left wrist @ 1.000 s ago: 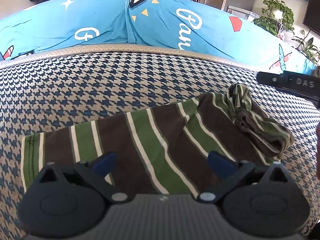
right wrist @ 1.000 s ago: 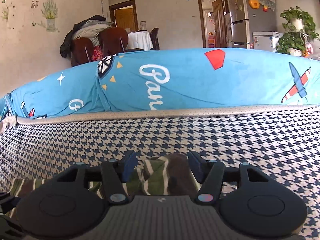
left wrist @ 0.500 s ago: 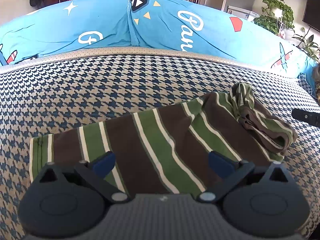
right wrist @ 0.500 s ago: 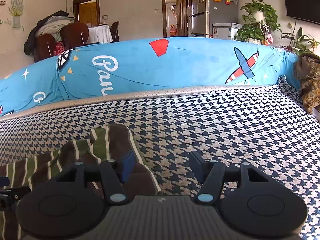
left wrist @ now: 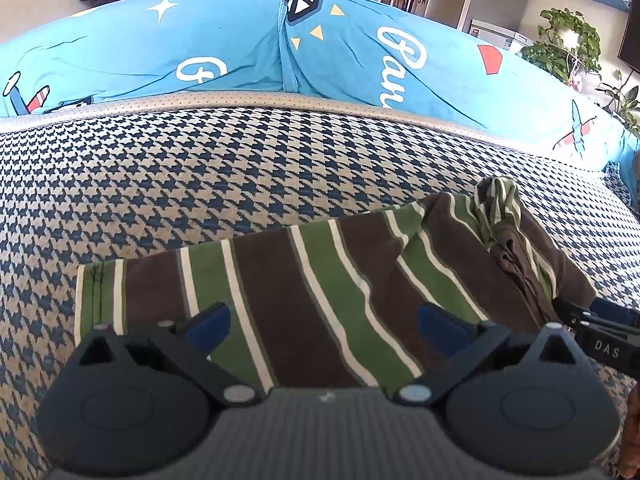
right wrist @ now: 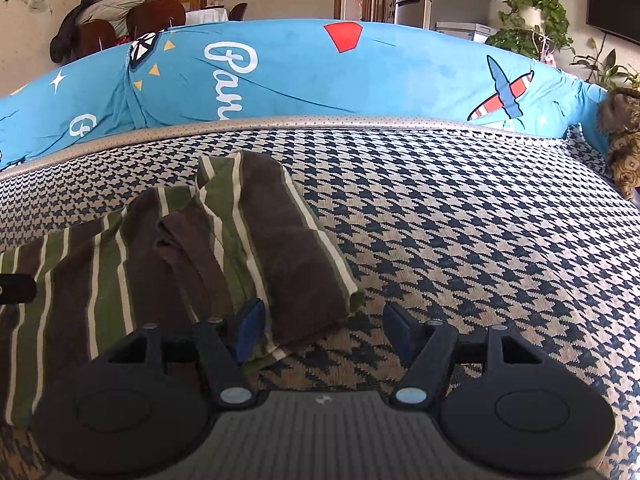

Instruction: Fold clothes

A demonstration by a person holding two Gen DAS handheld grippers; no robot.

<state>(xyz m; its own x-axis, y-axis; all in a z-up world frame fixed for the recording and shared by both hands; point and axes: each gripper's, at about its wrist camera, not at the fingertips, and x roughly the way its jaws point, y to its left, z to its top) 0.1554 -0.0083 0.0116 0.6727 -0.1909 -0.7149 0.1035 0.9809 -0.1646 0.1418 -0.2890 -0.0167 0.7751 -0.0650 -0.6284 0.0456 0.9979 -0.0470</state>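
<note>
The striped garment [left wrist: 320, 300], brown and green with thin pale lines, lies along the near part of the houndstooth-covered sofa seat [left wrist: 200, 168], well short of the seat's back edge where the blue cushions [left wrist: 120, 48] stand. Most of it is spread flat, which suits a fold across its length; its right-hand end, however, is doubled back on itself into a thick, rumpled flap [right wrist: 288, 248] whose lower corner hangs just off the cloth onto the bare cover. That flap looks like a sleeve or side panel already turned in toward the middle, so I judge a first fold on that end to be made and the rest still to do. The right gripper [right wrist: 320, 328] sits at that corner with its jaws opening: the left pad [right wrist: 250, 326] touches or nearly touches the edge of the flap, the other finger stands over bare houndstooth, and nothing is pinched between them, so the cloth there is let go rather than held. The left gripper [left wrist: 324, 324] hangs above the flat middle of the garment with its fingers spread wide and only cloth lying beneath them, gripping nothing; placed there, it seems ready either to pin the body flat or to pick up the near hem. In the left view the right tool shows at the frame's right edge, close beside the bunched end.
</note>
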